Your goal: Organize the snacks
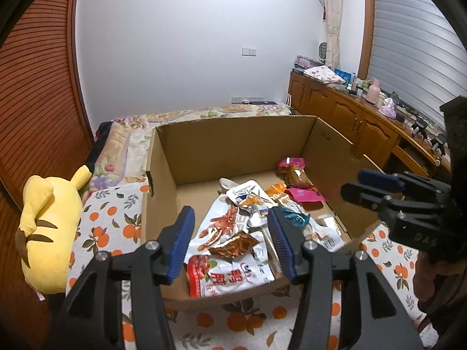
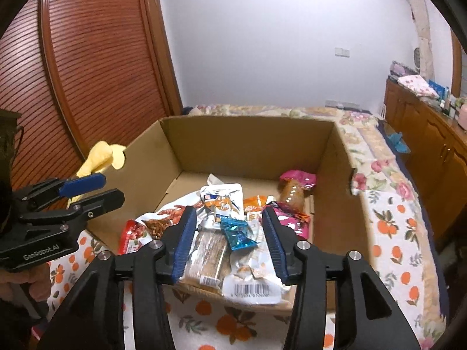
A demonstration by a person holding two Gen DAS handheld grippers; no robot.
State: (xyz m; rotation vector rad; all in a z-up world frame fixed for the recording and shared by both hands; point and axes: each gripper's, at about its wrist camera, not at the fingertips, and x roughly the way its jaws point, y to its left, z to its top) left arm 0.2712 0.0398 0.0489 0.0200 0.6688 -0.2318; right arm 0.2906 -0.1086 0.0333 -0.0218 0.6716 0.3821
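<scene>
The bed (image 1: 111, 221), under an orange-print cover, carries everything here. Ahead of both claws sits the open cardboard box (image 1: 233, 143), its near wall just below their fingertips. To the left of the left claw (image 1: 230, 245) lies a yellow plush toy (image 1: 49, 230) on the cover.

The snacks are all in the near half of the box: a big white packet with red print (image 1: 224, 250) lies between the left claw's blue pads, and a pink packet (image 2: 297, 179) lies further in, ahead and to the right. The right claw (image 2: 227, 242) hangs over a wafer pack (image 2: 208, 250) and a small teal wrapper (image 2: 236, 233).

Both claws are released, pads apart and pressing on nothing.

Risk, as I judge it: the packets overlap loosely, so closing on one could pinch a neighbour's edge and drag it along. The two claws sit near each other and could collide if both reach in.
</scene>
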